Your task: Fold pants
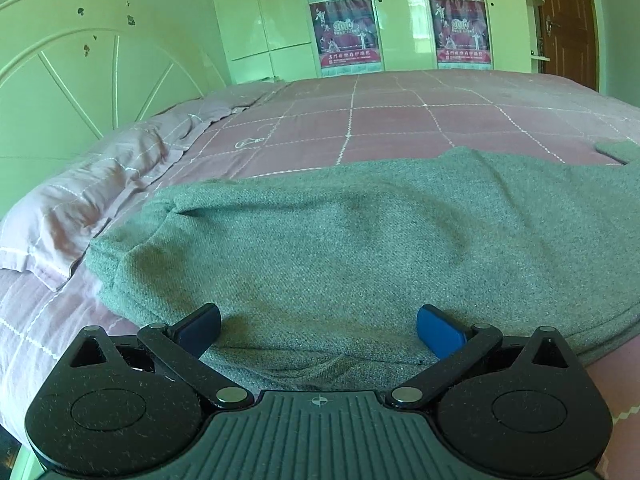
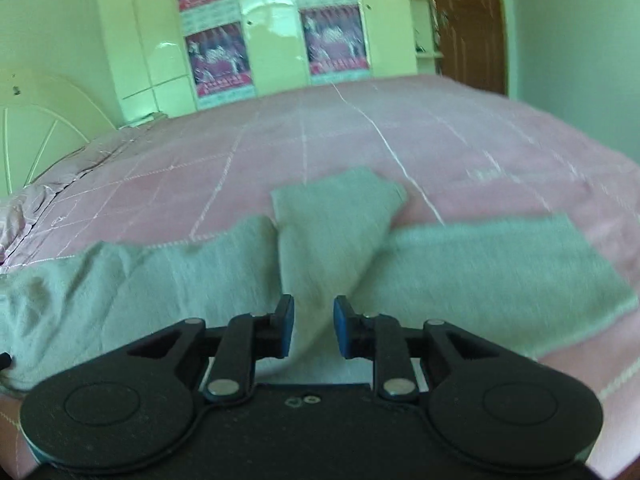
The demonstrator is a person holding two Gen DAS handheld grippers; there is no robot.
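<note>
Barely started, judging by the layout: the pink grid-stitched bedspread is taking up most of both views, and the gray-green knit pants are lying spread on its near edge, not yet folded into any compact stack.

Relative to the pants: the pale pillow is sitting just beside their left end, the white headboard is standing behind that pillow, and the wardrobe with calendar posters is standing well beyond them, past the far edge of the bed.

In the right wrist view, which is blurred, the pants are running across the frame; one leg is angling away toward the wardrobe and overlapping the other leg, which is stretching off to the right. So the legs are not yet aligned on each other; that and the lengthwise folds are likely still to do.

Left gripper is hovering over the near hem side of the pants, jaws spread wide, holding nothing. Right gripper is sitting over the crotch area, jaws parted by a narrow gap with fabric showing between them, but I cannot tell whether the pads are touching cloth.
</note>
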